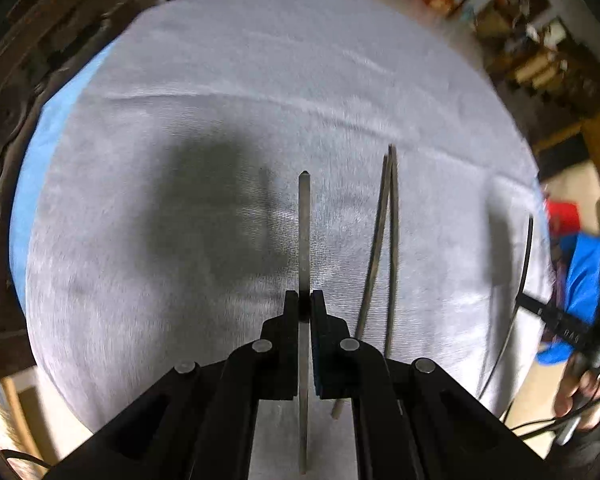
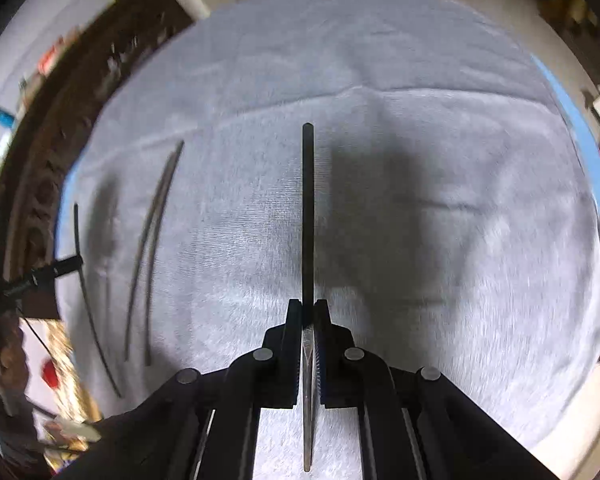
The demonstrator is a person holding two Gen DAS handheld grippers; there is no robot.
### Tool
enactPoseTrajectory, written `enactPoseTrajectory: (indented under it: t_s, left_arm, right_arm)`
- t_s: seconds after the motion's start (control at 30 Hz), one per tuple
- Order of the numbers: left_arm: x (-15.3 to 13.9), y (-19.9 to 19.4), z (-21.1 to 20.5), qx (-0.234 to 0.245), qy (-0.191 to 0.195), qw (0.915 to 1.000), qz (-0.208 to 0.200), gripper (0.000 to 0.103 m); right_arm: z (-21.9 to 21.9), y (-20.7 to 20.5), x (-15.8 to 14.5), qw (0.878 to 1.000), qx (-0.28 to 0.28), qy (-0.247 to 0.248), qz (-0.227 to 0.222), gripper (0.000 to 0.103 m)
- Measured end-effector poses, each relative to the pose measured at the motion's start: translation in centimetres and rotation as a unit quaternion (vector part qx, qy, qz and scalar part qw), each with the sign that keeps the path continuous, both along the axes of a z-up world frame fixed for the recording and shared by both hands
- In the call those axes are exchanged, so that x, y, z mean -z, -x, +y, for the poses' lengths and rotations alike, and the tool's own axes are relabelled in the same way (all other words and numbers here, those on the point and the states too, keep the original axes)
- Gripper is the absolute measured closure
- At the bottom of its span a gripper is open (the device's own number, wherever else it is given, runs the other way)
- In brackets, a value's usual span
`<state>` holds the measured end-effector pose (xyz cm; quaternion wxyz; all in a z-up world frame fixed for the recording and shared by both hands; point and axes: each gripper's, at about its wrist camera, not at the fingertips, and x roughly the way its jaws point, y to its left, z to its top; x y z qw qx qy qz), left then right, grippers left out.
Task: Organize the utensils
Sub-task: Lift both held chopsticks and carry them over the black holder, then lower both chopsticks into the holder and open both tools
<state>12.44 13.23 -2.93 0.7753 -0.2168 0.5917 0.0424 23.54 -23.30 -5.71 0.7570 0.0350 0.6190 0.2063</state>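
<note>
Both grippers clamped on slim utensils!
Left gripper (image 1: pixel 304 304) pinches a steel utensil (image 1: pixel 304 216), right gripper (image 2: pixel 308 312) a dark utensil (image 2: pixel 308 208), both pointing lengthwise away; each view shows the loose pair (image 1: pixel 388 240) on the cloth (image 1: pixel 220 80).

I held one thin metal chopstick (image 1: pixel 304 236) in my left tool and another (image 2: pixel 308 216) in my right, each pointing ahead; a pair (image 1: pixel 388 240) lay together on the cloth.

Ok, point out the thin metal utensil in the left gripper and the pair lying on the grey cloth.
Thin metal utensil (image 1: pixel 304 216), left wrist view, mid shaft.
Pair of thin dark utensils (image 1: pixel 392 216), left wrist view, right-hand stick's shaft.
</note>
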Motion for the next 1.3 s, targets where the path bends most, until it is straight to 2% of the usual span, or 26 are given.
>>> enactPoseTrajectory:
  t_s: [0.13, 0.23, 0.37, 0.63, 0.93, 1.13, 1.3]
  left_arm:
    - [-1.7, 1.6, 0.7, -0.027, 0.013, 0.9989, -0.037, 0.098]
    - [-3.3, 2.1, 1.0, -0.037, 0.004, 0.9977, -0.056, 0.098]
    - [-4.7, 3.9, 0.1, -0.048, -0.003, 0.9953, -0.084, 0.098]
    - [-8.0, 6.9, 0.1, -0.07, 0.01, 0.9883, -0.135, 0.098]
    - [-12.9, 10.2, -0.1, -0.076, 0.02, 0.9751, -0.208, 0.098]
    - [-15.0, 11.8, -0.1, -0.071, 0.017, 0.9689, -0.236, 0.098]
    - [-16.4, 13.3, 0.1, -0.072, 0.018, 0.9643, -0.254, 0.098]
  right_arm:
    - [-1.9, 2.7, -2.3, 0.998, 0.033, -0.047, -0.029, 0.096]
    - [-2.6, 4.3, -3.2, 0.995, 0.048, -0.076, -0.045, 0.096]
    - [-3.7, 5.9, -5.3, 0.991, 0.058, -0.095, -0.072, 0.096]
    - [-3.0, 8.6, -9.0, 0.981, 0.066, -0.132, -0.128, 0.096]
    - [-2.4, 12.5, -14.7, 0.962, 0.058, -0.175, -0.2, 0.096]
    - [-1.3, 14.2, -17.0, 0.953, 0.049, -0.189, -0.232, 0.096]
    - [-0.7, 15.7, -17.5, 0.944, 0.056, -0.193, -0.26, 0.096]
